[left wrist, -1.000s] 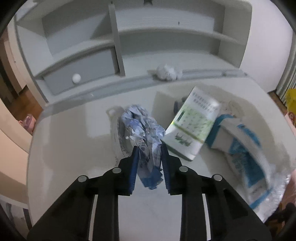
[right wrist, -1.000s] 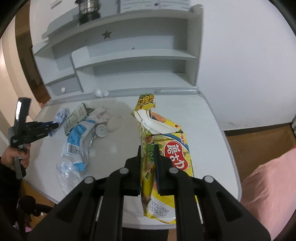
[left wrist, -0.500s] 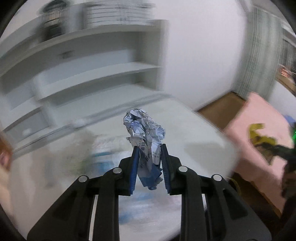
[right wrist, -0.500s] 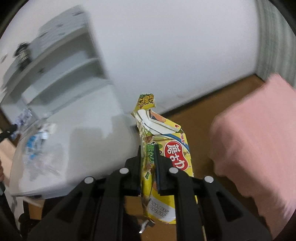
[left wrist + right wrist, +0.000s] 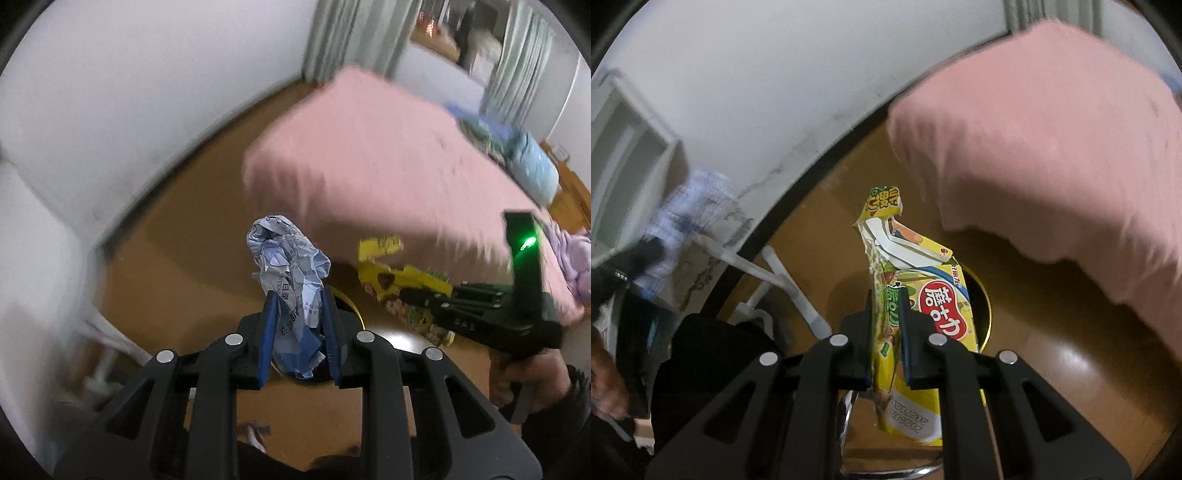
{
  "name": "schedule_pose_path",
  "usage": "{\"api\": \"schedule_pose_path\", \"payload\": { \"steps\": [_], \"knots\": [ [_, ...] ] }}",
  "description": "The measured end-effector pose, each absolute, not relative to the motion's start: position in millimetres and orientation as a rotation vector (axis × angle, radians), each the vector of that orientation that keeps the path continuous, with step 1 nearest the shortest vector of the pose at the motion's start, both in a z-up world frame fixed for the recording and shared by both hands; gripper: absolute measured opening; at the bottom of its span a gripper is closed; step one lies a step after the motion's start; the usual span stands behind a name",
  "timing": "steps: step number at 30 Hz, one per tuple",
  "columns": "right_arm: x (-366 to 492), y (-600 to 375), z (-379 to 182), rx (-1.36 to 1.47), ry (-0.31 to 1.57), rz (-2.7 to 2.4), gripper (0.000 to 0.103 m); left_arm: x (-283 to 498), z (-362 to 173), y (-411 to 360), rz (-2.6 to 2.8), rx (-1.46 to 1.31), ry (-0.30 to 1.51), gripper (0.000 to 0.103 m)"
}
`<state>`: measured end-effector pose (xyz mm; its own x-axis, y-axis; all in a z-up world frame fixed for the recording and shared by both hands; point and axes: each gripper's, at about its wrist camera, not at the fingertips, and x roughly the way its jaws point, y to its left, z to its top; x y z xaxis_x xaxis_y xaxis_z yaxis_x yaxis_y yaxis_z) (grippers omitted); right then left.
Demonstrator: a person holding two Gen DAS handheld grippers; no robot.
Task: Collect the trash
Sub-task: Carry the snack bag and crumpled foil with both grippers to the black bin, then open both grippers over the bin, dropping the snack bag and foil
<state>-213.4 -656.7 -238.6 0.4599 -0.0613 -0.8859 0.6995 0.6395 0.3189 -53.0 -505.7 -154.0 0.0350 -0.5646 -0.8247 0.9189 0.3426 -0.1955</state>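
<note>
At the far left of the right wrist view, a white wall and the grey edge of a shelf unit [image 5: 624,162] blur past; nearer, a white pipe [image 5: 786,284] runs down to the wooden floor [image 5: 1052,332]. My left gripper [image 5: 299,321] has its fingers clenched on one crumpled paper ball [image 5: 286,266], blue-and-white print, which stands up between the blue pads. My right gripper [image 5: 886,332] has its fingers closed tight on one yellow snack wrapper [image 5: 923,295], pinched at its left edge so the torn top stands up and the date-stamped end hangs below. In the left wrist view that same wrapper appears to the right of the paper ball, beside the hand [image 5: 524,376] that carries the right gripper. Behind the wrapper a dark round opening with a brass-coloured rim [image 5: 982,299] shows, which I judge to be the bin. To the right lies one pink bed [image 5: 1052,147].

Count: two grippers, two pieces of trash held, one bin.

I judge the step in hand to be carrying both pieces to the bin. To do it well I would bring each gripper squarely over the opening before releasing, and lower the long wrapper so that it cannot catch on the rim.
</note>
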Motion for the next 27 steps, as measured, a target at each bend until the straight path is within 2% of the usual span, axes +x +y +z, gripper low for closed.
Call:
{"api": "schedule_pose_path", "payload": {
  "steps": [5,9,13,19,27],
  "knots": [
    [-220.0,-656.2,-283.2,0.835,1.047,-0.539,0.012,-57.1,-235.5,-537.7,-1.191,0.506,1.137,0.023],
    [-230.6,-660.6,-298.4,0.891,1.052,-0.542,0.012,-57.5,-263.6,-553.3,-1.187,0.553,1.186,0.024],
    [-236.4,-663.9,-300.0,0.905,1.043,-0.549,0.012,-62.8,-269.2,-570.5,-1.217,0.555,1.194,0.026],
    [-227.0,-666.1,-299.1,0.910,1.043,-0.553,0.012,-65.8,-261.9,-572.7,-1.228,0.560,1.165,0.058],
    [-216.8,-668.9,-302.6,0.914,1.057,-0.531,0.012,-62.7,-241.7,-564.2,-1.213,0.561,1.119,0.061]
  ]
}}
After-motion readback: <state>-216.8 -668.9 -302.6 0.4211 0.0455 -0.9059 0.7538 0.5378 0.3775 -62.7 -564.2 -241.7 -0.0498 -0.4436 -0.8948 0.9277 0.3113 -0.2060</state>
